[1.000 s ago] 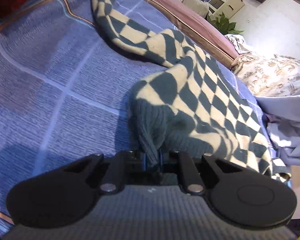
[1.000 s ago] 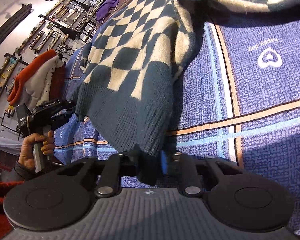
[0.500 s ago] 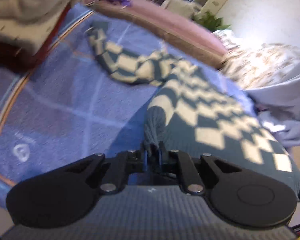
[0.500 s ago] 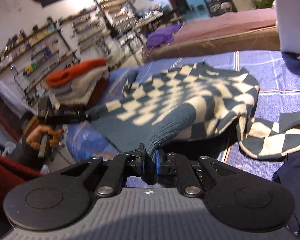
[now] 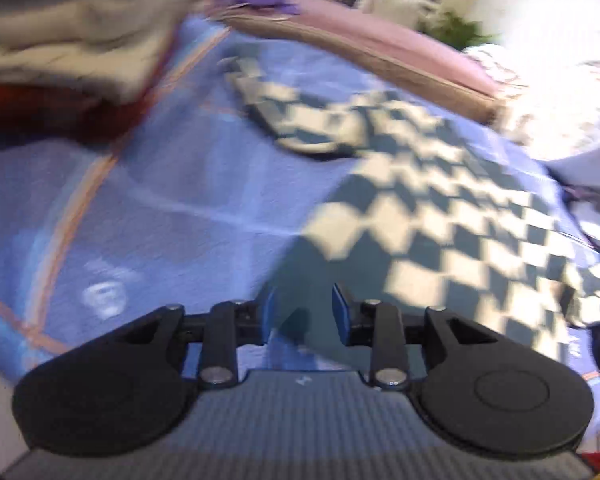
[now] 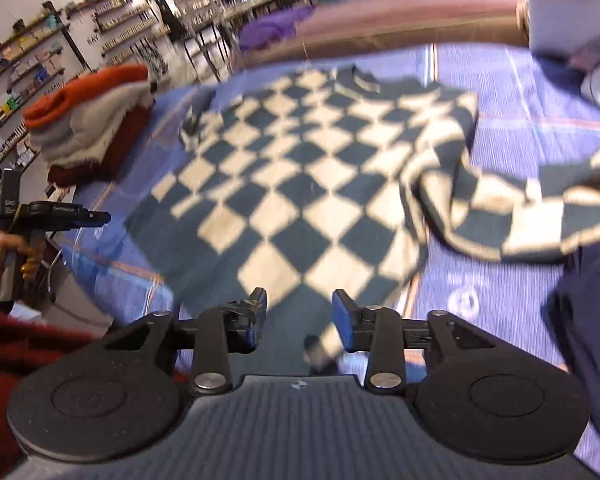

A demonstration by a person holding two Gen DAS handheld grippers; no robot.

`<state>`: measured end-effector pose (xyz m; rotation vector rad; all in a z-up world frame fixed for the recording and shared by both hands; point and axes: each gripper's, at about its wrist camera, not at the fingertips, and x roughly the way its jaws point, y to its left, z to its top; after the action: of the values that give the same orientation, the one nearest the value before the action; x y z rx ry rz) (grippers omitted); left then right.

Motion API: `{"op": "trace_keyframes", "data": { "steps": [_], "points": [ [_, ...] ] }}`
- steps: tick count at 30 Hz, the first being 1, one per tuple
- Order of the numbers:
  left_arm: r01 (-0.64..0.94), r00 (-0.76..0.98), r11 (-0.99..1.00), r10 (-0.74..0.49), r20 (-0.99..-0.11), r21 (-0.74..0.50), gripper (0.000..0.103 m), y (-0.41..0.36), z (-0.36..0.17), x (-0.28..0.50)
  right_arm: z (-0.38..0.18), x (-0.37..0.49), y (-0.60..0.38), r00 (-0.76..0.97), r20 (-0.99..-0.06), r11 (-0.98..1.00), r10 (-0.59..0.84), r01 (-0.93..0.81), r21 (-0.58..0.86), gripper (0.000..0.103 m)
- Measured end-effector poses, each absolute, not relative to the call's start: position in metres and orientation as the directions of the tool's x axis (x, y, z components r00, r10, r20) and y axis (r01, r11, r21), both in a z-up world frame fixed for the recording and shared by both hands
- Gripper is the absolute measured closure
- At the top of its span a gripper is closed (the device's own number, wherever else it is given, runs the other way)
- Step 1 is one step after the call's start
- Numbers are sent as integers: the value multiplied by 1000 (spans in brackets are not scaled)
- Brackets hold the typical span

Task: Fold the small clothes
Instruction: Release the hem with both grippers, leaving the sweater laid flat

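A dark green and cream checkered sweater (image 6: 300, 184) lies spread flat on the blue bedspread (image 6: 520, 148), hem toward me. It also shows in the left wrist view (image 5: 440, 216). One sleeve (image 6: 540, 216) lies crumpled at the right; the other sleeve (image 5: 296, 120) lies at the far left side. My left gripper (image 5: 303, 312) is open over the hem's left corner, holding nothing. My right gripper (image 6: 300, 316) is open over the hem's right part, empty. The left gripper also shows in the right wrist view (image 6: 96, 218), held in a hand.
A pile of folded clothes, orange, grey and red (image 6: 88, 120), sits at the bed's left edge, also in the left wrist view (image 5: 72, 40). A pink bolster (image 5: 380, 44) runs along the far edge. Dark blue cloth (image 6: 592, 320) lies at the right. Shelves (image 6: 120, 28) stand behind.
Both grippers pulled the sweater's hem back and spread it flat, then opened and let go. The sweater now lies flat on the bed.
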<state>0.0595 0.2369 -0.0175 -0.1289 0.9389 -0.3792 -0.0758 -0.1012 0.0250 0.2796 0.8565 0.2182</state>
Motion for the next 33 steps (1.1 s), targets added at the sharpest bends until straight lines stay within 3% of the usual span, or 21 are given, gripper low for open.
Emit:
{"op": "trace_keyframes", "data": {
  "steps": [6, 9, 11, 14, 19, 22, 23, 25, 28, 33],
  "points": [
    [458, 410, 858, -436, -801, -232, 59, 148, -44, 50, -12, -48, -38, 592, -765, 959, 252, -256, 117, 36],
    [462, 355, 860, -404, -843, -217, 43, 134, -68, 46, -39, -52, -40, 532, -830, 972, 167, -232, 47, 34],
    [496, 380, 850, -394, -837, -175, 39, 133, -78, 40, -49, -62, -51, 551, -816, 976, 176, -203, 74, 25],
    [523, 368, 839, -382, -848, -151, 33, 129, -78, 36, -48, -68, -67, 554, -808, 979, 201, -150, 141, 26],
    [501, 368, 857, -339, -866, -122, 26, 114, -63, 41, -28, -65, -72, 589, -790, 983, 169, -155, 95, 26],
    [525, 383, 838, -385, -839, -145, 17, 105, -47, 35, -3, -64, -93, 689, -722, 993, 56, -112, -30, 25],
    [535, 382, 831, -399, -834, -152, 12, 101, -43, 33, 2, -60, -104, 699, -715, 991, 7, -99, -87, 19],
    [559, 370, 814, -417, -830, -159, 10, 90, -39, 28, 9, -51, -128, 700, -707, 975, -99, -75, -210, 11],
    [590, 347, 792, -422, -838, -155, 9, 72, -39, 22, 14, -36, -165, 672, -705, 925, -228, -76, -372, 11],
    [619, 288, 762, -446, -848, -190, 7, 51, -44, 11, 7, -24, -201, 678, -675, 746, -291, -281, -604, 11]
  ]
}}
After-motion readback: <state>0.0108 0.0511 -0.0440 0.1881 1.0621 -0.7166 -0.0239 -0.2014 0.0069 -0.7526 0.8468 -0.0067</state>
